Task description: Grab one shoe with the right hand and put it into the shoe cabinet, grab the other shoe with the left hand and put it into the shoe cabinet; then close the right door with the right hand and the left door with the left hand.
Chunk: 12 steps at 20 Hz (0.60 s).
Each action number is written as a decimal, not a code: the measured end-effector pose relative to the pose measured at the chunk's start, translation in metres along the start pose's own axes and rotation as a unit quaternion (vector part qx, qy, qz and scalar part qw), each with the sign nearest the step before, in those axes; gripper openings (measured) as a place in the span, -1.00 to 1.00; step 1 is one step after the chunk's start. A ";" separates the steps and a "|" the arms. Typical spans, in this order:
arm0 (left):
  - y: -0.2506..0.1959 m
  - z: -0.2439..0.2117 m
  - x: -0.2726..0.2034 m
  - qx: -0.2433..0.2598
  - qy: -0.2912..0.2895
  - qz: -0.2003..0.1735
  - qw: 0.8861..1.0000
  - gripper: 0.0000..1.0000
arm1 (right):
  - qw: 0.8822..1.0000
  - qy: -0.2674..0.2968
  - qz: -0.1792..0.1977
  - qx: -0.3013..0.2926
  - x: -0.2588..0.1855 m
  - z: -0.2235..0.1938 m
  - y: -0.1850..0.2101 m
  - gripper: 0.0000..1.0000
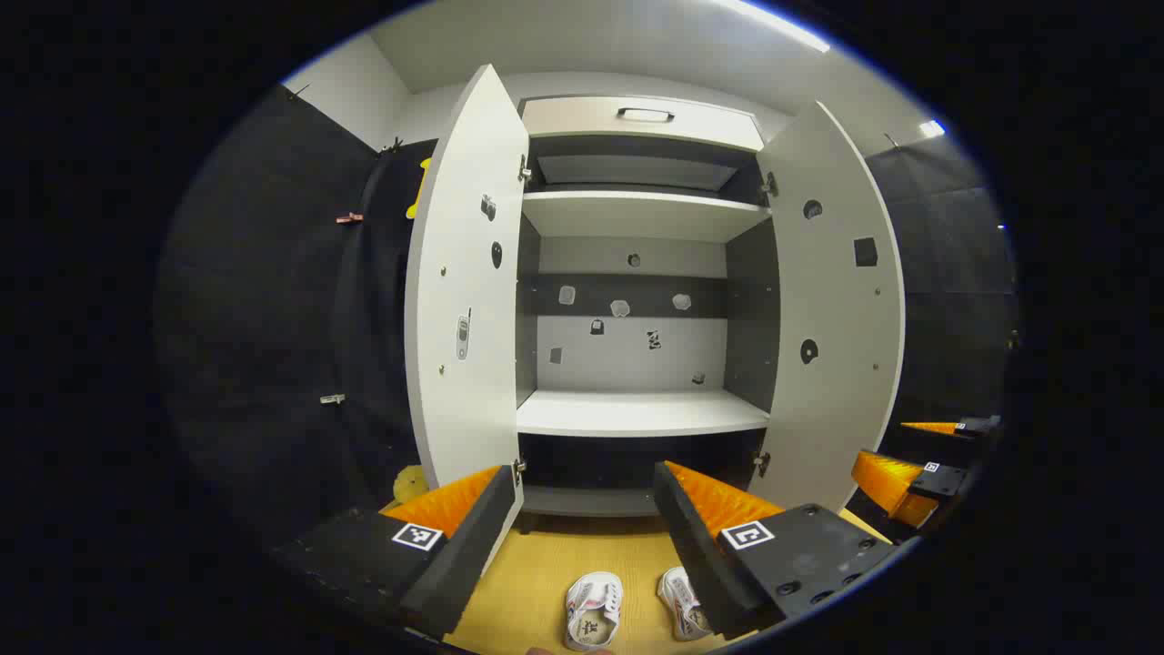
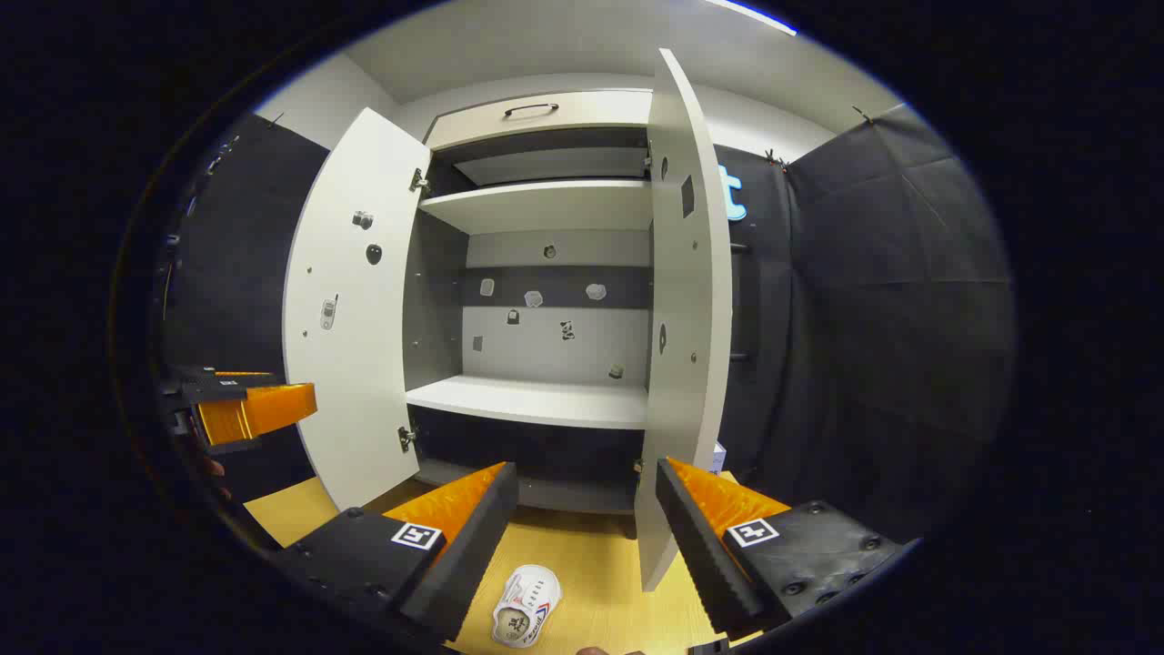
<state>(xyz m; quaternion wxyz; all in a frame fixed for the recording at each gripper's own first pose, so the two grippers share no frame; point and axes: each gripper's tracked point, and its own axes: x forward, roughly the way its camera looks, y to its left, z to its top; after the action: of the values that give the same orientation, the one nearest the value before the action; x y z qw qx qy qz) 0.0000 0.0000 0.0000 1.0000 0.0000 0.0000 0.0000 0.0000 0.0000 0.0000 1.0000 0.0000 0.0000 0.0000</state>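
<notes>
1. In the left gripper view, the cabinet point(image 1: 641, 300) is seen at centre frame with both doors swung wide: the left door point(image 1: 468, 291) left of centre, the right door point(image 1: 832, 309) right of centre.
2. The left gripper point(image 1: 582, 537) is shown at the bottom of that view with its fingers spread and nothing between them.
3. Two white shoes are seen on the wooden floor point(image 1: 555, 564) at the bottom edge: one shoe point(image 1: 593, 611) in the gap between the fingers, the other shoe point(image 1: 684, 602) just right of it, partly hidden by the right finger.
4. The right gripper point(image 1: 918, 473) is also seen at the lower right edge of that view.
5. In the right gripper view, the right gripper point(image 2: 582, 537) is shown at the bottom, fingers spread and empty.
6. One shoe point(image 2: 526, 606) is seen on the floor at bottom centre, below the gap between the fingers.
7. The middle shelf point(image 2: 536, 400) is seen bare at centre frame.
8. The left gripper point(image 2: 241, 405) is seen at the left edge; whether it is spread cannot be told there.
</notes>
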 end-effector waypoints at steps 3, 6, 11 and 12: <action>-0.006 -0.001 0.003 0.009 0.000 -0.010 1.000 0.91 | 1.000 0.013 0.001 0.002 0.000 -0.012 0.001 0.95; -0.003 -0.014 0.011 0.002 0.017 -0.022 1.000 0.91 | 1.000 0.028 -0.005 0.006 0.002 -0.017 0.011 0.96; 0.019 -0.042 0.020 0.019 0.036 -0.051 0.998 0.91 | 0.999 0.041 -0.029 0.009 0.007 -0.021 0.029 0.96; 0.022 -0.047 0.021 0.018 0.043 -0.058 0.997 0.91 | 0.998 0.045 -0.032 0.011 0.006 -0.023 0.034 0.96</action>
<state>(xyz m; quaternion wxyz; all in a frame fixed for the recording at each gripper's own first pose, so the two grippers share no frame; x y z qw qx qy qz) 0.0207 0.0222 -0.0474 0.9972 0.0178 0.0430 -0.0583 0.0059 0.0341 -0.0228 0.9984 0.0111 0.0450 -0.0316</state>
